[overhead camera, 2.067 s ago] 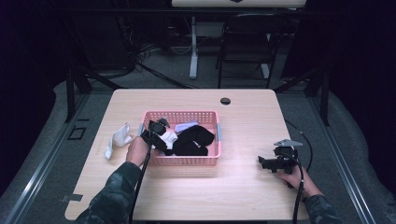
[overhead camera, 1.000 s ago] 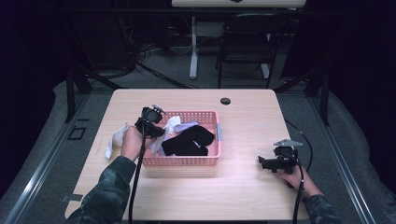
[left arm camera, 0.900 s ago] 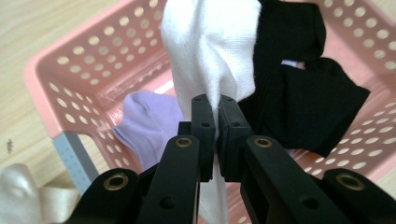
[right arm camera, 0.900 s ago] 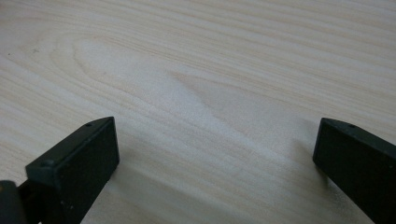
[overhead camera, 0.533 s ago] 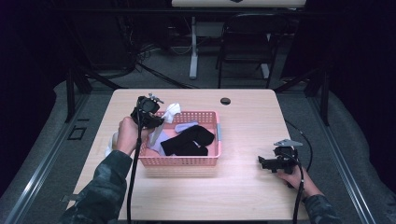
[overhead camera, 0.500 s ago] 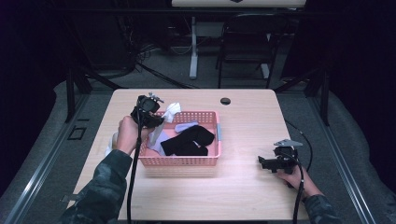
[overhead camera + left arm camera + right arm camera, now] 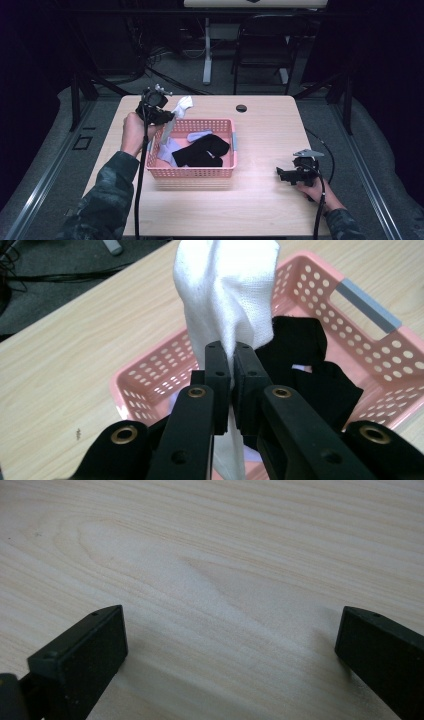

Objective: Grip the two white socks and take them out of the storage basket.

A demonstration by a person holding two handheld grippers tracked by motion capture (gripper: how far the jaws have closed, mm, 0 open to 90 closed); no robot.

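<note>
My left gripper (image 7: pixel 167 117) (image 7: pixel 231 365) is shut on a white sock (image 7: pixel 176 114) (image 7: pixel 230 295), which hangs lifted above the far left corner of a pink basket (image 7: pixel 225 172) (image 7: pixel 350 310). Inside the basket lie a black sock (image 7: pixel 202 150) (image 7: pixel 310 365) and pale lavender socks (image 7: pixel 197 135). Near the right side of the table my right gripper (image 7: pixel 281 172) (image 7: pixel 227 645) rests low over bare wood, its jaws wide open with nothing between them.
The light wooden table (image 7: pixel 265 200) has a round black cable hole (image 7: pixel 241 108) at its far edge. A chair (image 7: pixel 262 45) and desk legs stand on the dark floor beyond the table. Cables trail from both grippers.
My left gripper has risen out of the basket's left end, pulling the white sock up and toward the far left corner. The right gripper has stayed put.
</note>
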